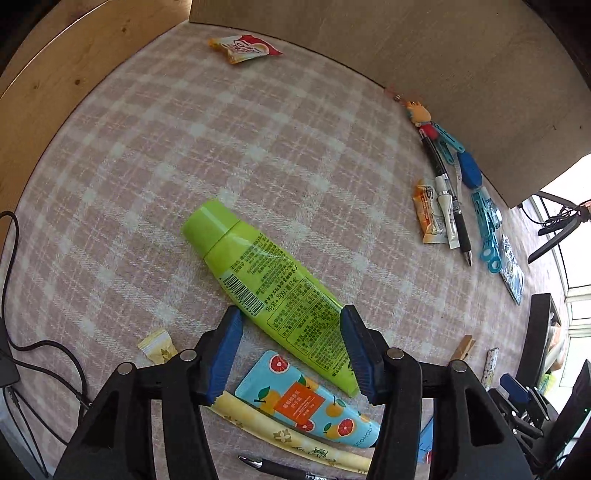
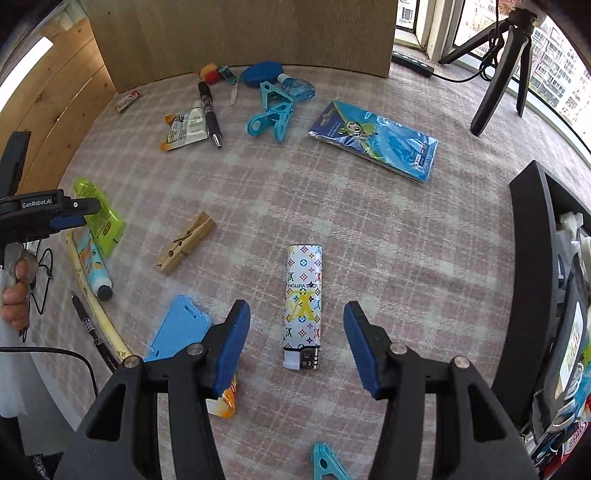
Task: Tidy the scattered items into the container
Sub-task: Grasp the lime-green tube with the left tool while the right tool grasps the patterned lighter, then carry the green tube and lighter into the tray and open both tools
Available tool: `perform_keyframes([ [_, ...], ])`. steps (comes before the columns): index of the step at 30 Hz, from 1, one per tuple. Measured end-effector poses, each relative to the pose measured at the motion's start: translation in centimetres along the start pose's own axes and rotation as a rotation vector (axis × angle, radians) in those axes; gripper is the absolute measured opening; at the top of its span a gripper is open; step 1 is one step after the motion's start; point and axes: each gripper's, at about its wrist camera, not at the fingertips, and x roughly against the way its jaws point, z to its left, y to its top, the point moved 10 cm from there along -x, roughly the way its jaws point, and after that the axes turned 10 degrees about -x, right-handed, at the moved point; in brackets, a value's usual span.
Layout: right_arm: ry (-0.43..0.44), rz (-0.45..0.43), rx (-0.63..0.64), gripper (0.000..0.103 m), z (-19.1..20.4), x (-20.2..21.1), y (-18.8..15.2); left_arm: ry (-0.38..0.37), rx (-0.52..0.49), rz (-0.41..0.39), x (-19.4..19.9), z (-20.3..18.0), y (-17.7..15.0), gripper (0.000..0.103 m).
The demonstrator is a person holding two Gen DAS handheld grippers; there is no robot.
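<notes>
A lime-green tube [image 1: 266, 284] lies on the checked cloth. My left gripper [image 1: 291, 350] is open, its blue pads on either side of the tube's tail end. Under it lie a blue fruit-print tube [image 1: 306, 402] and a yellow strip [image 1: 288, 435]. My right gripper [image 2: 297, 347] is open over a white patterned lighter [image 2: 303, 306], which lies between its pads. The black container [image 2: 535, 295] stands at the right edge with several items inside. The left gripper [image 2: 70, 214] also shows in the right wrist view, over the green tube [image 2: 99, 214].
Scattered on the cloth: a wooden clothespin [image 2: 186, 242], a blue cartoon packet [image 2: 375, 140], blue plastic clips [image 2: 273, 114], pens [image 2: 210, 110], sachets [image 2: 181, 131], a blue card [image 2: 177, 328], a snack packet [image 1: 245, 48]. A cardboard wall [image 2: 240, 33] stands behind. A tripod [image 2: 506, 62] stands far right.
</notes>
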Motion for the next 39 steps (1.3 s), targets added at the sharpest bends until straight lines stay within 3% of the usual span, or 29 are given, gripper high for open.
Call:
perform_keyframes([
  [8,-0.045,0.024,0.026,0.052,0.2,-1.5,-0.2,0.061,-0.106,-0.010,-1.3,-3.5,2.2,0.057],
  [11,-0.063,0.027,0.033,0.052,0.1,-1.9,-0.1,0.103,-0.178,-0.023,-1.6,-5.2,2.2,0.045],
  [15,-0.074,0.021,0.047,0.050,0.4,-2.1,0.0,0.121,-0.273,-0.041,-1.9,-7.9,1.4,0.038],
  [19,-0.110,-0.002,0.063,0.024,-0.4,-1.7,0.0,0.070,-0.297,-0.055,-1.8,-9.5,0.2,0.026],
  [20,-0.099,-0.002,0.047,0.023,-0.8,-1.6,-0.1,0.047,-0.295,-0.042,-1.9,-9.8,-0.2,0.008],
  [26,0.016,0.005,-0.070,0.023,-2.3,-0.7,0.0,0.034,-0.305,-0.043,-0.9,-10.0,-1.6,0.007],
  [31,0.080,-0.048,-0.131,0.023,-3.3,2.0,0.5,0.020,-0.336,-0.068,1.1,-10.8,-2.6,0.007],
  [36,0.071,-0.110,-0.159,0.023,-5.0,5.0,1.7,-0.007,-0.389,-0.094,3.3,-13.1,-4.0,0.007],
  [38,0.066,-0.132,-0.175,0.023,-5.8,6.0,1.5,-0.021,-0.416,-0.105,3.7,-14.7,-0.9,0.007],
  [39,0.063,-0.145,-0.189,0.023,-6.4,6.5,0.7,-0.030,-0.433,-0.109,4.1,-15.5,-0.9,0.007],
])
